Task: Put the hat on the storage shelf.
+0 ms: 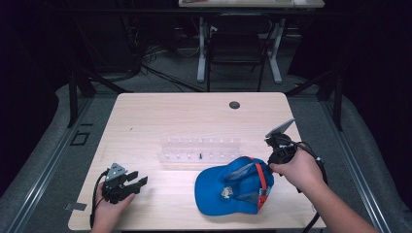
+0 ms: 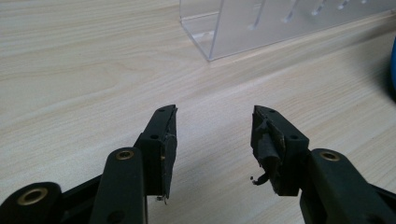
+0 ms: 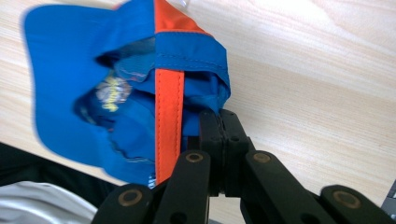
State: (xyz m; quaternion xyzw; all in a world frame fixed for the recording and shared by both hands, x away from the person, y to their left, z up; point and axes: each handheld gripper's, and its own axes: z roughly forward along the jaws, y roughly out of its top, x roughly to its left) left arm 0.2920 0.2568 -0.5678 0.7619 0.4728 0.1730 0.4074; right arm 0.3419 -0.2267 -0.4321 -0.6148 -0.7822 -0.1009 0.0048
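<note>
At the right edge of the table [image 1: 145,116], the right tool [image 1: 275,154] has its jaws pressed together on the rim of a blue cap [image 1: 228,187], which lies on the wood near the front edge, in front of the person. From the right tool's own view, the jaws close flat against each other on the blue fabric just beside an orange strap [image 3: 169,112], and the cap [image 3: 70,93] hangs open toward the camera, with a small yellow emblem [image 3: 111,91] showing on its fabric. Seen from above, the cap sits with its brim toward the left and its orange band toward the right hand [image 1: 301,170]. Over on the left side, the left tool [image 1: 133,183] rests low near the front corner, held by the left hand [image 1: 109,206]; its jaws stand wide apart with nothing between them, bare wood showing in the gap. Beyond the cap, touching neither tool, a clear rack [image 1: 200,149] stands across the middle of the table, and its near corner [image 2: 210,32] shows ahead of the left tool. A dark round grommet [image 1: 234,105] sits in the table's far side.
</note>
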